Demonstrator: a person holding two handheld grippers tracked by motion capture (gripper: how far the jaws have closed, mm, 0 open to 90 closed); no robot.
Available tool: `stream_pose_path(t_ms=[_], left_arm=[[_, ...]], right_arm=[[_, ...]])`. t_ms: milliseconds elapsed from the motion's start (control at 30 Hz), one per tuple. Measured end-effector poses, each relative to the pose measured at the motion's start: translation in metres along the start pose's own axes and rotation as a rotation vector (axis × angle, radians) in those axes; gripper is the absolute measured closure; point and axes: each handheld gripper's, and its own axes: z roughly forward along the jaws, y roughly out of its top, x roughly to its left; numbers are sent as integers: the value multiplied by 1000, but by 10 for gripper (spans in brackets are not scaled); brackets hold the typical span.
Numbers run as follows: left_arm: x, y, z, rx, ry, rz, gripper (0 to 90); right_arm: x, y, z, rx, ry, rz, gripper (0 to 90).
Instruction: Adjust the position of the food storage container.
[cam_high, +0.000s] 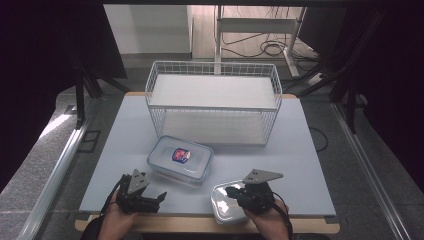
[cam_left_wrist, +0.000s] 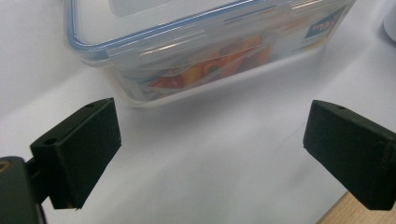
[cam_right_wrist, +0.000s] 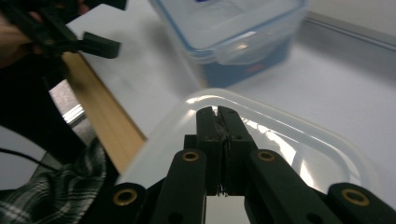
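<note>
A clear lidded box (cam_high: 180, 159) with a blue seal and a colourful label sits at the table's middle front. In the left gripper view the lidded box (cam_left_wrist: 205, 42) lies just ahead of the wide-apart jaws. My left gripper (cam_high: 152, 187) is open, low over the table to the box's front left, touching nothing. An open clear tub (cam_high: 225, 204) rests at the front edge. My right gripper (cam_high: 228, 190) hovers over it, and in the right gripper view the right gripper (cam_right_wrist: 218, 111) is shut above the tub's (cam_right_wrist: 289, 140) inside, with nothing visible between the jaws.
A white wire basket rack (cam_high: 212, 100) with two levels stands at the back of the grey table (cam_high: 300, 165). The table's wooden front edge (cam_right_wrist: 100, 116) runs just beside the tub. Dark frame posts flank both sides.
</note>
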Motion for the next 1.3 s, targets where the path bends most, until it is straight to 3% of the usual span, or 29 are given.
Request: stream_pose_path(t_ms=[333, 433, 533, 633, 700, 833, 933, 1300], left_arm=[[5, 0, -3, -18, -2, -22, 40], [5, 0, -3, -17, -1, -22, 40], [4, 0, -2, -14, -3, -19, 40], [4, 0, -2, -13, -4, -19, 40], [3, 0, -2, -13, -4, -19, 40], [3, 0, -2, -12, -4, -18, 39], [3, 0, -1, -10, -4, -18, 39], [3, 0, 0, -5, -4, -19, 39]], right_arm=[[33, 7, 25, 58, 99, -50, 891], [37, 7, 29, 73, 105, -65, 891], [43, 2, 40, 121, 109, -97, 890], [44, 0, 41, 127, 118, -93, 891], [44, 1, 40, 134, 99, -104, 890], [34, 0, 34, 132, 68, -82, 890], [19, -2, 23, 127, 14, -56, 890], [-25, -9, 0, 88, -91, 29, 889]])
